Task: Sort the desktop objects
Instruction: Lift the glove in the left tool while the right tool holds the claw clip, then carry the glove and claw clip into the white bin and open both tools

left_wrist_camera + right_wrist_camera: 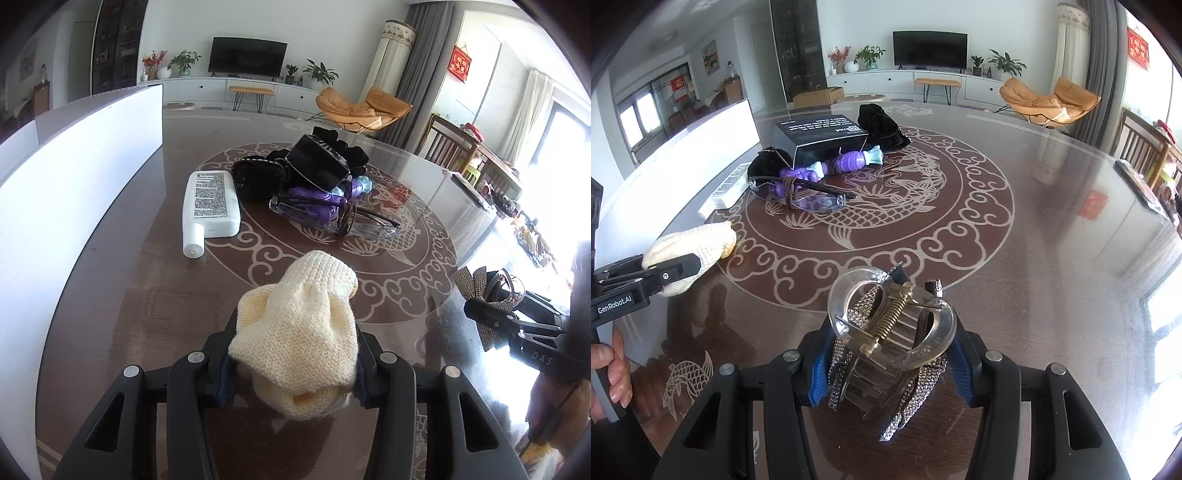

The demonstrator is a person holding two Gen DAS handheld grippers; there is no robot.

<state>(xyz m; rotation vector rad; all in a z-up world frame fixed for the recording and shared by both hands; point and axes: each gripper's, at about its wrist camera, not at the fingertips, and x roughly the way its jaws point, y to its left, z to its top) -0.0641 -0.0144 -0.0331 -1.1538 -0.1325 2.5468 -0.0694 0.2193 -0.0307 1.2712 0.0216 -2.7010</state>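
My left gripper is shut on a cream knitted glove and holds it above the table; it also shows in the right wrist view. My right gripper is shut on a clear hair claw clip with a rhinestone bow, also seen in the left wrist view. On the table lie a white bottle, clear glasses, a purple toy, a black box and black cloth pieces.
A white board stands along the table's left side. The dark round table has a fish pattern. A wooden chair stands at the right edge. A hand holds the left gripper's handle.
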